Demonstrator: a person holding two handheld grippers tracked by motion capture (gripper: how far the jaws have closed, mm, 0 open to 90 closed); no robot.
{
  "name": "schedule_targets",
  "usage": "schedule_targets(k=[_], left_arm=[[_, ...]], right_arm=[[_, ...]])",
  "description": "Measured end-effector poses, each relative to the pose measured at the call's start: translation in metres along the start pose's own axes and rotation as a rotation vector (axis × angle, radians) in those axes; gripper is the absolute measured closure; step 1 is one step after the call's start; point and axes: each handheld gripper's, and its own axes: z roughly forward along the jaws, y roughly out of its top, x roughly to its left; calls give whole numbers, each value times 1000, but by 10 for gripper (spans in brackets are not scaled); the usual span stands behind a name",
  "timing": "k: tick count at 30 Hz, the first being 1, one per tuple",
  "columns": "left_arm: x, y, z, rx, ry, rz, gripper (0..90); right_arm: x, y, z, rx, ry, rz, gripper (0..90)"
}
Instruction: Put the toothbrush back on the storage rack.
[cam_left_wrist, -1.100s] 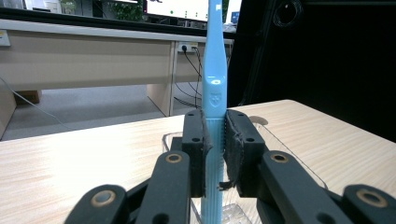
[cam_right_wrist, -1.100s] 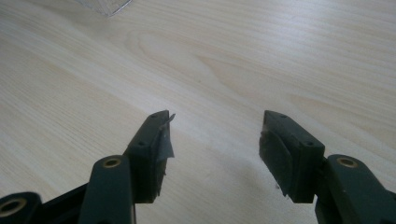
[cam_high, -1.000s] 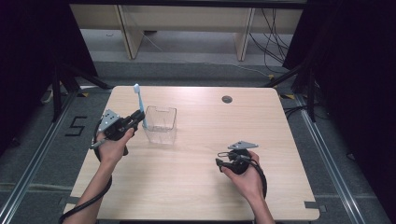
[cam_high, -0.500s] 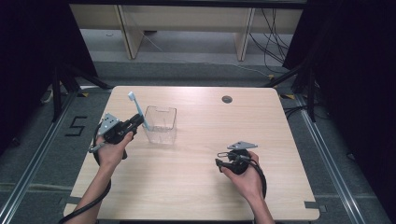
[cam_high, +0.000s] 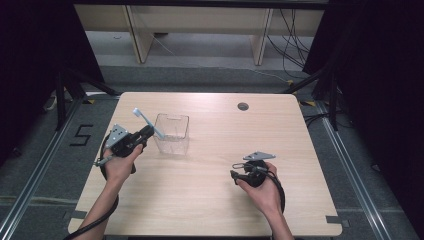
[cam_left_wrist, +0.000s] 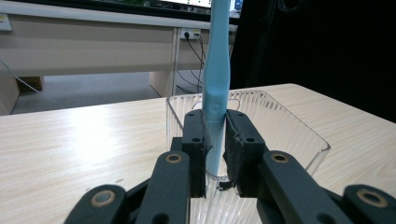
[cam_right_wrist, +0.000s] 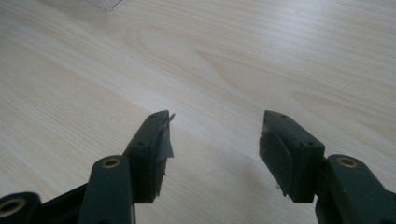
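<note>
Item: light-blue plastic toothbrush (cam_left_wrist: 217, 70), long and slim. Held by its handle between the black pads of the left gripper (cam_left_wrist: 215, 140), which is clamped tight on it. In the high view the toothbrush (cam_high: 146, 120) slants up and away from the left gripper (cam_high: 145, 133), brush end uppermost, just beside the near-left corner of the clear ribbed plastic cup.

Landmark: clear ribbed plastic cup (cam_high: 172, 133), rectangular, open-topped, upright on the pale wooden table (cam_high: 210, 200). In the left gripper view the cup (cam_left_wrist: 289, 130) stands directly behind the toothbrush and the clamped pads; whether the handle's lower tip touches the cup's rim cannot be told.

Right gripper (cam_high: 239, 174): well apart from the cup, toward the table's near right, held low in the person's right hand (cam_high: 262, 192). Its jaws stand wide apart in the right gripper view, with nothing between them; the right gripper (cam_right_wrist: 212, 140) faces bare wood grain.

Left hand (cam_high: 119, 165): wrapped about the left gripper's body, near the cup's left side.

Round dark grommet hole (cam_high: 243, 106): in the table, far beyond the cup, toward the back edge.
</note>
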Motion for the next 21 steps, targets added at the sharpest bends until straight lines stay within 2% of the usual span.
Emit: schedule_targets(k=[2, 3, 4, 5, 7, 14, 21], left_arm=[[0, -1, 0, 4, -2, 0, 782], [0, -1, 1, 6, -5, 0, 780], [0, -1, 1, 13, -4, -1, 777], [0, -1, 1, 13, -6, -1, 775], [0, -1, 1, 19, -8, -3, 768], [-1, -3, 0, 32, -8, 2, 742], [-1, -6, -5, 54, -1, 26, 622]], right_arm=[[-1, -1, 1, -2, -12, -13, 434], [-1, -1, 1, -4, -4, -14, 434], [0, 0, 0, 0, -3, 0, 434], [-1, 0, 1, -6, -1, -23, 434], [-1, 0, 1, -4, 0, -28, 434], [-1, 0, 1, -4, -5, -20, 433], [0, -1, 1, 4, -5, -12, 433]])
